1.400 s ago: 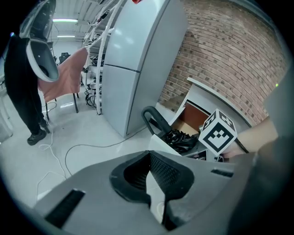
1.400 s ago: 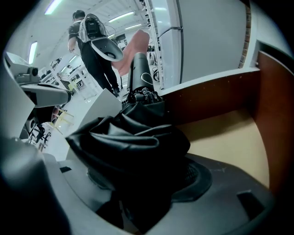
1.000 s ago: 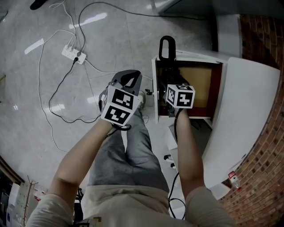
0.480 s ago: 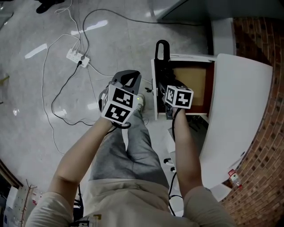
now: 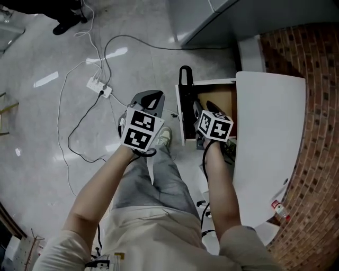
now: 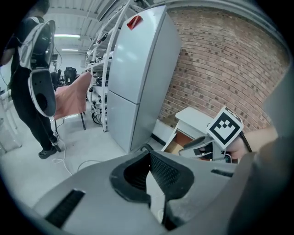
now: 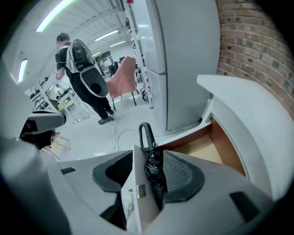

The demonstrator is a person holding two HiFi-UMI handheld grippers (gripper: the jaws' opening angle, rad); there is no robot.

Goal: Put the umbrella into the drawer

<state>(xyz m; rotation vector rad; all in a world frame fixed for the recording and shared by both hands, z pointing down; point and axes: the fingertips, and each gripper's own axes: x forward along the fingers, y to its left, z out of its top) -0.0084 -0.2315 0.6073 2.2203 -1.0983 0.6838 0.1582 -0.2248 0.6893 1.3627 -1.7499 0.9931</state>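
Glossy grey floor [image 5: 42,132] with a power strip [image 5: 99,87] fills the head view's left. Right of centre, a white cabinet's [image 5: 270,132] drawer [image 5: 180,119] is open, with the black umbrella [image 5: 185,77] leaning inside its front panel, handle poking above. The left hand-held gripper [image 5: 151,96] hangs left of the drawer, the right hand-held gripper [image 5: 205,108] over it. Left gripper view: jaw tips pressed together, empty. Right gripper view: jaws spread but closing, the umbrella visible beyond the gap, unpinched.

You are in a workshop-like lab hall: a brick wall [image 6: 220,59], metal racks [image 6: 103,53], ceiling strip lights [image 7: 55,13], a power strip [image 5: 99,88] and loose cables [image 5: 74,127] on the polished floor [image 5: 32,116].
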